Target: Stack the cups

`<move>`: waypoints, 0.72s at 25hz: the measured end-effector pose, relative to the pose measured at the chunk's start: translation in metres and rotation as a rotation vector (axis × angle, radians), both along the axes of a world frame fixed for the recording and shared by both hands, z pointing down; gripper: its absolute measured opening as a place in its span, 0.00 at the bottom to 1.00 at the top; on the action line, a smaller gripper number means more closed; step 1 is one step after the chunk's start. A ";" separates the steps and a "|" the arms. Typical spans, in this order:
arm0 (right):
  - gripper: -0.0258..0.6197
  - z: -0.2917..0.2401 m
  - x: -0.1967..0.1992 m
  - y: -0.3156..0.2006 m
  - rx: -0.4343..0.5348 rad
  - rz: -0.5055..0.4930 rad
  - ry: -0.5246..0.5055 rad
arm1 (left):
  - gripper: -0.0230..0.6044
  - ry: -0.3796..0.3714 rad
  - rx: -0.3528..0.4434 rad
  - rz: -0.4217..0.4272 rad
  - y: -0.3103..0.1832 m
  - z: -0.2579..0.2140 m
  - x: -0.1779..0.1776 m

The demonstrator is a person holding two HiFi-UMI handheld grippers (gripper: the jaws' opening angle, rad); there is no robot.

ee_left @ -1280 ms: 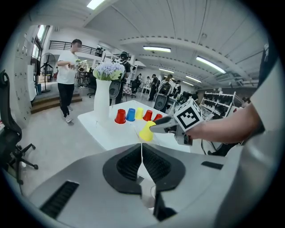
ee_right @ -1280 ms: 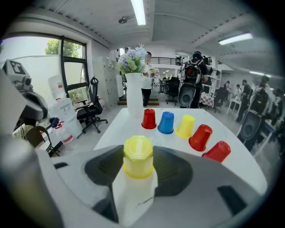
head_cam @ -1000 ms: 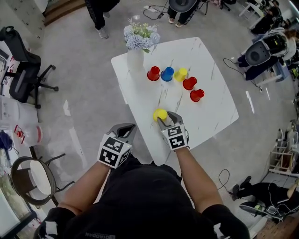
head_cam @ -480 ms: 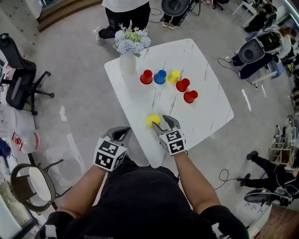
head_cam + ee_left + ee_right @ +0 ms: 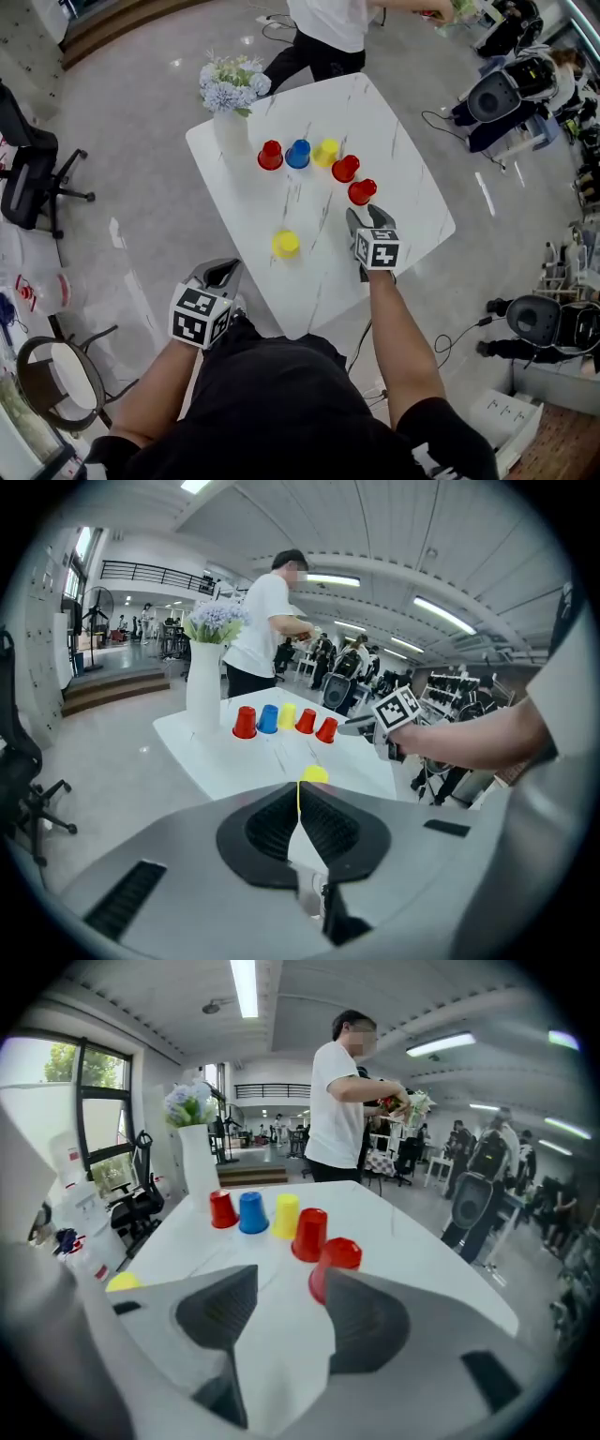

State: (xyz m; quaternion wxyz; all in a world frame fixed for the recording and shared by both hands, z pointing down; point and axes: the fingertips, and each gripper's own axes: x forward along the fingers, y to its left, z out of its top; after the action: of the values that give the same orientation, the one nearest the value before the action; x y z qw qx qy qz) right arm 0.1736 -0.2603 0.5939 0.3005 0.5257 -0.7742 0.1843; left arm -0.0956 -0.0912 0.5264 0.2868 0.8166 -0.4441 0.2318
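Five upside-down cups stand in a curved row on the white table (image 5: 403, 141): red (image 5: 270, 155), blue (image 5: 299, 154), yellow (image 5: 326, 152), red (image 5: 346, 169) and red (image 5: 363, 191). A lone yellow cup (image 5: 286, 244) stands upside down nearer to me. My right gripper (image 5: 370, 219) hovers just in front of the nearest red cup (image 5: 336, 1260). Its jaws have just been opening and stand open with nothing between them. My left gripper (image 5: 217, 276) is shut and empty, off the table's near left edge, pointing towards the lone yellow cup (image 5: 314, 774).
A white vase of flowers (image 5: 228, 94) stands at the table's far left corner. A person in a white shirt (image 5: 328, 28) stands behind the table. An office chair (image 5: 28, 173) is on the floor at the left, and equipment and cables lie on the right.
My right gripper has left the lone yellow cup and swung right to the nearest red cup. The yellow cup stays on the table. The left gripper has hardly moved.
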 end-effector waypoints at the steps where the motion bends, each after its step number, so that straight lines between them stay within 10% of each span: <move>1: 0.39 0.002 0.010 -0.011 -0.002 0.019 0.011 | 0.05 -0.007 -0.004 -0.007 0.001 0.001 -0.001; 18: 0.37 0.029 0.038 -0.069 -0.049 -0.032 0.083 | 0.05 -0.063 -0.028 -0.122 0.011 0.000 -0.014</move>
State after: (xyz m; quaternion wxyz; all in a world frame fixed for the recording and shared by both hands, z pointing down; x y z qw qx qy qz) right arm 0.2112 -0.3294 0.6230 0.3481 0.5130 -0.7645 0.1765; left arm -0.1097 -0.0799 0.5265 0.2979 0.7762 -0.4984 0.2458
